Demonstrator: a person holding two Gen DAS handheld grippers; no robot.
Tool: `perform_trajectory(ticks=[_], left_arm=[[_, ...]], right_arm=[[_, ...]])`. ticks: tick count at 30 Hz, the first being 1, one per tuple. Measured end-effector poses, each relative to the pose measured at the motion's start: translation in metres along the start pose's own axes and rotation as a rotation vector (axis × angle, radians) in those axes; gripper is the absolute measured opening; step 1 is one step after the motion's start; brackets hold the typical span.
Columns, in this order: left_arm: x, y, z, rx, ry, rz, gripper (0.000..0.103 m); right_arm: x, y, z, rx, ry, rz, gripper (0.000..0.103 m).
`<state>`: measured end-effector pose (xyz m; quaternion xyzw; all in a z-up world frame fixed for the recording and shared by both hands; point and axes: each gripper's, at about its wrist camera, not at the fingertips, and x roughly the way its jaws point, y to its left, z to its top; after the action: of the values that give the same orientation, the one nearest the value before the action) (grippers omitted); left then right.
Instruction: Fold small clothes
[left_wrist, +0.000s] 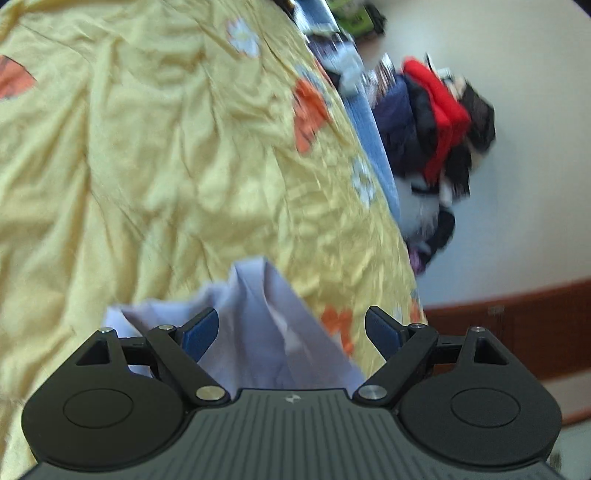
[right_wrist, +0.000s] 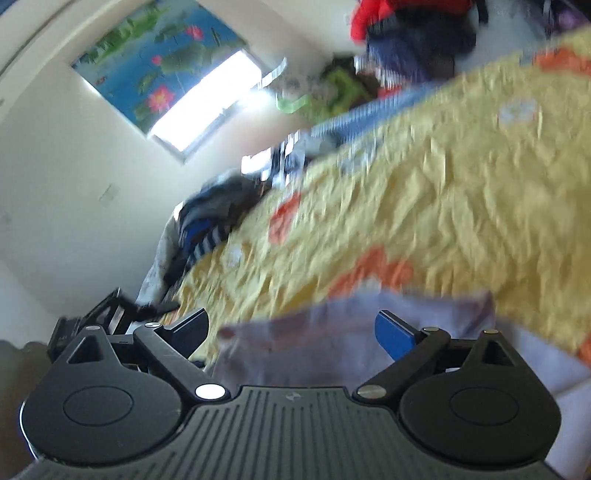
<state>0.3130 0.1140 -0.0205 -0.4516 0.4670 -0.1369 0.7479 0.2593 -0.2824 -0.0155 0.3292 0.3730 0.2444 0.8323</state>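
Left wrist view: the left gripper (left_wrist: 291, 332) has its blue-padded fingers (left_wrist: 201, 332) spread wide, gripping nothing; a crumpled lavender garment (left_wrist: 258, 325) lies between and beneath them at lower centre, on a yellow floral bedsheet (left_wrist: 147, 147). A pile of red and dark clothes (left_wrist: 436, 122) sits at upper right. Right wrist view, motion-blurred: the right gripper (right_wrist: 291, 332) is likewise wide open and empty, the lavender garment (right_wrist: 332, 332) spread across the lower centre of the frame. A lotus-print window blind (right_wrist: 147, 59) appears upper left.
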Motion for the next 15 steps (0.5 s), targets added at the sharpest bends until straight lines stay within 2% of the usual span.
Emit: perform_trajectory(ticks=[1,3,4,6,9,11,13,15], left_arm=[[0.008,-0.003,-0.006,0.017,0.049,-0.006,0.087],[0.027,-0.009,-0.015,0.039,0.13,-0.017,0.087],[0.038,-0.013,-0.019,0.056,0.162,-0.02,0.087],[0.055,-0.017,-0.023,0.065,0.174,0.005,0.087],[0.067,-0.023,-0.017,0.048,0.112,0.005,0.087],[0.062,-0.026,-0.006,0.029,0.028,-0.017,0.087],[0.052,-0.027,0.003,0.021,-0.035,-0.041,0.087],[0.043,-0.031,0.007,0.061,-0.055,-0.035,0.087]], right_arm=[[0.006,-0.006,-0.001,0.034,0.047,-0.02,0.096],[0.014,-0.01,-0.005,0.036,0.05,-0.087,0.096],[0.016,-0.011,-0.003,0.022,0.03,-0.092,0.096],[0.012,-0.009,0.001,-0.003,-0.082,-0.085,0.096],[0.004,-0.011,0.014,-0.012,-0.26,-0.072,0.096],[-0.002,-0.015,0.023,0.016,-0.315,-0.092,0.096],[-0.011,-0.016,0.026,0.012,-0.321,-0.083,0.096],[-0.016,-0.012,0.021,-0.022,-0.272,-0.047,0.097]])
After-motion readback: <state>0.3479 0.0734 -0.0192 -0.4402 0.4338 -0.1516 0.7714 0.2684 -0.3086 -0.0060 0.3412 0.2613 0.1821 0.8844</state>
